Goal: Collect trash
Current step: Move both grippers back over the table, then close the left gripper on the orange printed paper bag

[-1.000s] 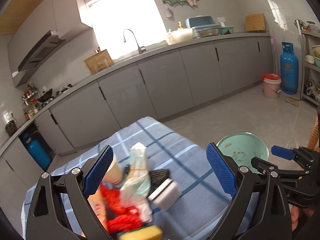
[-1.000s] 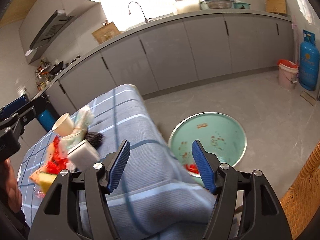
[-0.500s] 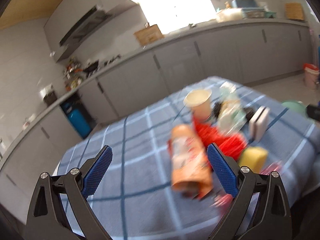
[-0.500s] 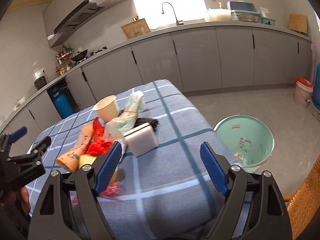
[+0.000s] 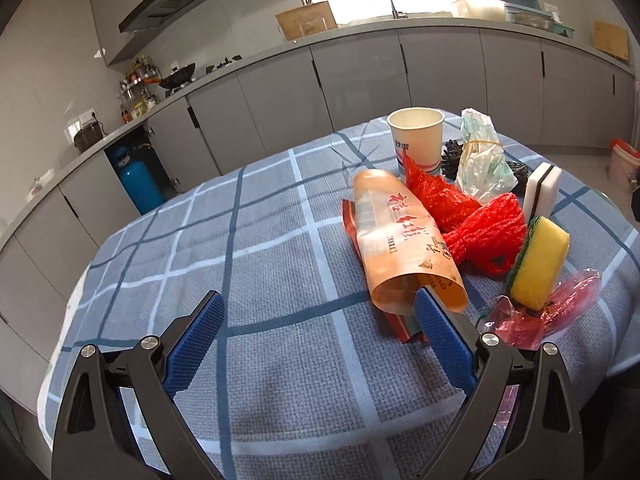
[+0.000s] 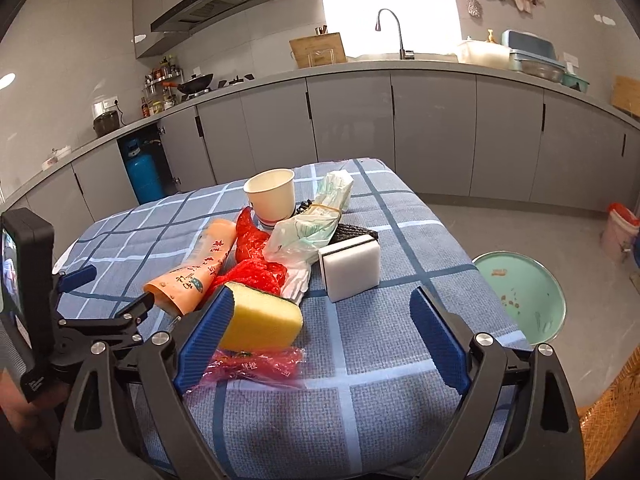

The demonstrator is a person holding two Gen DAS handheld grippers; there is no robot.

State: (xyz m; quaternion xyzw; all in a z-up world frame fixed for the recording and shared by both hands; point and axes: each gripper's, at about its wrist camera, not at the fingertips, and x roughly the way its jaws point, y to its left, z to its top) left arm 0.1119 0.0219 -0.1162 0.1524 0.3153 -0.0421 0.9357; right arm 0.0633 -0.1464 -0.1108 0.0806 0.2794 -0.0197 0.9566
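Observation:
A pile of trash lies on the blue checked tablecloth [image 5: 260,240]: an orange wrapper [image 5: 400,236], red mesh netting [image 5: 476,224], a paper cup [image 5: 416,136], a pale plastic bag [image 5: 480,160], a yellow sponge [image 5: 540,260], a white sponge [image 5: 542,192] and a pink wrapper [image 5: 560,304]. My left gripper [image 5: 320,344] is open and empty, just in front of the orange wrapper. My right gripper [image 6: 320,332] is open and empty; its left finger sits beside the yellow sponge [image 6: 260,320]. The white sponge [image 6: 352,268], cup [image 6: 272,196] and orange wrapper [image 6: 196,268] lie beyond.
A mint green basin [image 6: 524,296] stands on the floor right of the table. Grey kitchen cabinets [image 6: 400,128] run along the back. A blue gas cylinder [image 6: 142,172] stands under the counter. A pink bucket [image 6: 620,228] is at far right. The left gripper's body [image 6: 80,312] shows at left.
Both grippers swung left from the basin toward the trash pile and came nearer to it. The left gripper now faces the orange wrapper. Both stay open.

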